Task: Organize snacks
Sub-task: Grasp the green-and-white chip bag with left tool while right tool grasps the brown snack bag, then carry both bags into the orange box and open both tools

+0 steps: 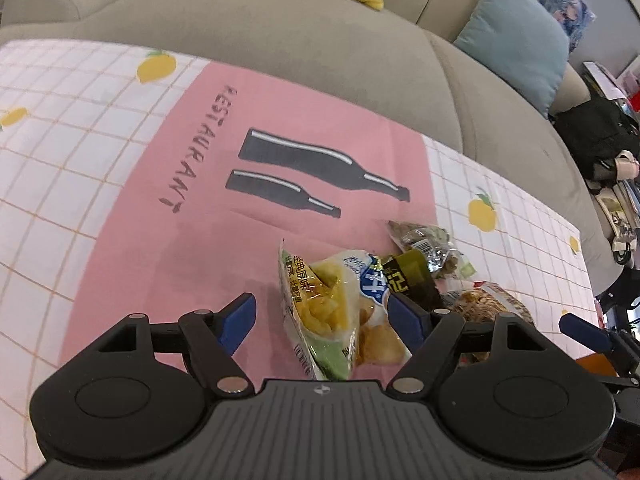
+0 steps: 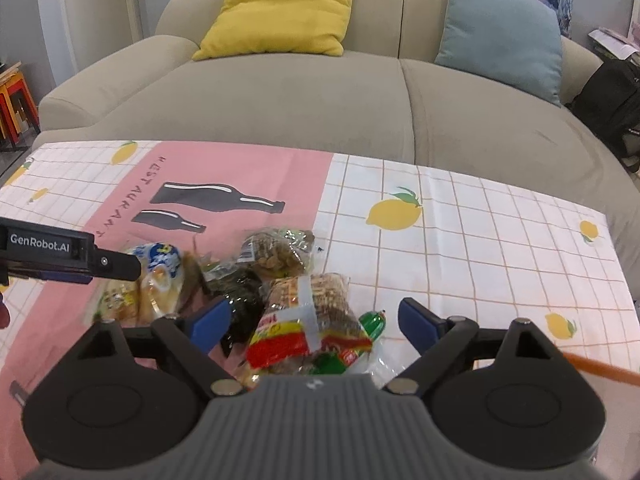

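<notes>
Several snack packets lie in a heap on the tablecloth (image 2: 460,240). In the left wrist view a yellow and green chips bag (image 1: 324,304) lies between the fingers of my left gripper (image 1: 320,308), which is open; its pads do not press on the bag. A dark green packet (image 1: 412,280) and a clear nut bag (image 1: 428,240) lie just right of it. In the right wrist view my right gripper (image 2: 314,316) is open wide over a red and yellow peanut packet (image 2: 308,320), with gaps on both sides. The left gripper (image 2: 120,267) reaches in from the left over the chips bag (image 2: 156,280).
The cloth has a pink panel (image 1: 180,184) with printed bottles and white squares with lemons. A beige sofa (image 2: 320,92) stands right behind the table's far edge, with a yellow cushion (image 2: 280,12) and a teal cushion (image 2: 504,32). A black bag (image 2: 608,100) sits at the right.
</notes>
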### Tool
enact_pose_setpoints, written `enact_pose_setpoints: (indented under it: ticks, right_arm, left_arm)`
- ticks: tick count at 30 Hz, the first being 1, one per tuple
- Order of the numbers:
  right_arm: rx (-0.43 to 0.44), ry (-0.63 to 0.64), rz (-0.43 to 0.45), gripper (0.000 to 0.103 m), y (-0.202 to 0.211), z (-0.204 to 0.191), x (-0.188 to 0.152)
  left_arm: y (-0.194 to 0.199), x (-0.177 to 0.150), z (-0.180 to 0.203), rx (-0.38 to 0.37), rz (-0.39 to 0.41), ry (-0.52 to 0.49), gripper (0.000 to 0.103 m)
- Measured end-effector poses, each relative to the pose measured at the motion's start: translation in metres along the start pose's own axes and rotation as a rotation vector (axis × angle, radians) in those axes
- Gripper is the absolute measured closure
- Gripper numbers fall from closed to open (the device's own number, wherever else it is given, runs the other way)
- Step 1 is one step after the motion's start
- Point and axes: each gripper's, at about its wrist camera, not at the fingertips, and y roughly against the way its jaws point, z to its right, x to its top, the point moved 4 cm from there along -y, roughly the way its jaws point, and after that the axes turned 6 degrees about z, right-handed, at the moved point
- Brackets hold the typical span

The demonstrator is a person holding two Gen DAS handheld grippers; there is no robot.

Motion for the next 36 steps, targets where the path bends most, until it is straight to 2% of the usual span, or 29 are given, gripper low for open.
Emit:
enact_pose_setpoints:
  ticks: [7,10,13,14,17,19,20,21,27,36]
  right_arm:
    - [0.001,-0.01,-0.03,0.014,-0.021,0.003,-0.006]
    - [0.007,-0.013,-0.042,0.024,-0.024,0.004,-0.01]
    - [0.02,-0.02,-0.049,0.033,-0.025,0.004,-0.012]
    - [0.023,-0.02,-0.052,0.033,-0.025,0.004,-0.013]
    - [0.026,-0.014,-0.046,0.036,-0.025,0.005,-0.015]
    - [0.028,-0.01,-0.042,0.043,-0.024,0.004,-0.015]
    - [0.028,-0.011,-0.044,0.055,-0.024,0.005,-0.015]
    - [0.032,-0.015,-0.048,0.056,-0.024,0.005,-0.014]
    - [0.053,-0.031,-0.03,0.066,-0.009,0.004,-0.009]
    - [0.071,-0.059,0.025,0.068,0.043,-0.001,-0.008]
  left_arm:
    - [-0.018,-0.007,0.004,-0.015,-0.031,-0.004,0.014]
    - [-0.024,-0.013,0.007,-0.011,-0.044,-0.025,0.014]
    - [-0.024,-0.017,0.01,-0.031,-0.036,-0.029,0.024]
    - [-0.023,-0.018,0.011,-0.04,-0.034,-0.031,0.03]
    - [-0.02,-0.02,0.016,-0.021,-0.022,-0.062,0.036]
    - [-0.017,-0.021,0.018,-0.011,-0.016,-0.079,0.039]
    - [-0.016,-0.021,0.019,-0.006,-0.016,-0.082,0.043]
    - [-0.014,-0.022,0.019,-0.007,-0.016,-0.083,0.048]
    - [0.01,-0.026,0.023,0.0,0.025,-0.101,0.054]
    - [0.062,-0.038,0.028,0.039,0.096,-0.127,0.055]
